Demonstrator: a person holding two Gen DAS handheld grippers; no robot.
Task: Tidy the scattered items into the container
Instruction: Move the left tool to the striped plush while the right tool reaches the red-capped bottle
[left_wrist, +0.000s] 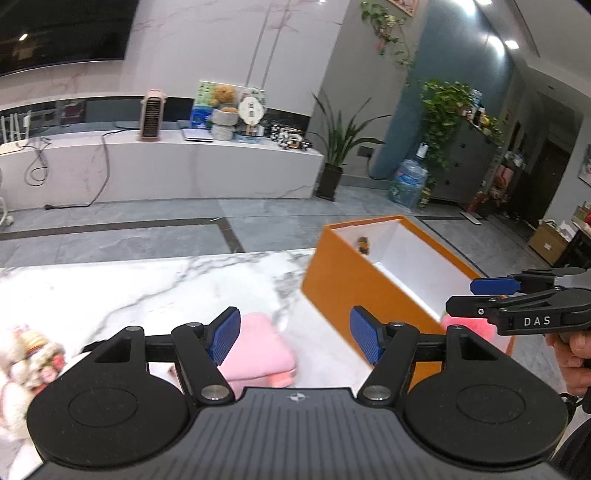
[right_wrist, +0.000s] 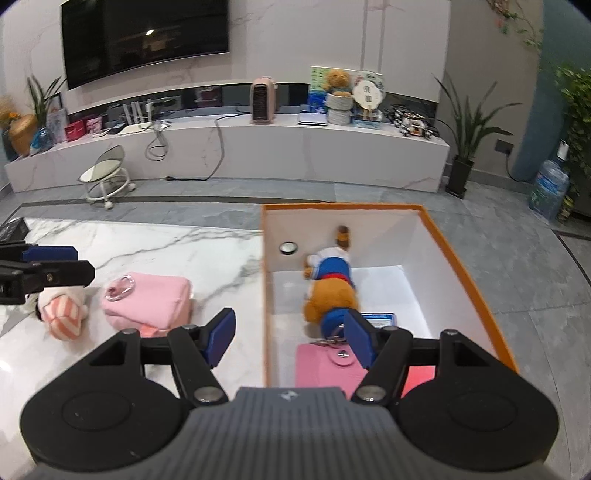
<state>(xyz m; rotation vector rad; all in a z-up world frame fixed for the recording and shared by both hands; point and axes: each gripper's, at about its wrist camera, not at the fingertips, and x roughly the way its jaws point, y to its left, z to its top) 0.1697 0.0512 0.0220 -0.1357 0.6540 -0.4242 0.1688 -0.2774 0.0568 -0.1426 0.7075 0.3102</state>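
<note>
Hovering with pads spread wide and nothing held, the left tool (left_wrist: 295, 338) faces the pink pouch (left_wrist: 258, 345) on the marble worktop (left_wrist: 129, 288); likely next: lower, close on it. The right tool (right_wrist: 290, 338), equally wide and bare, hangs over the orange box (right_wrist: 465, 258) near its teddy bear (right_wrist: 330, 291).

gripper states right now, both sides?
Left gripper: open, empty, above the pink pouch on the table.
Right gripper: open, empty, over the orange box rim.
</note>
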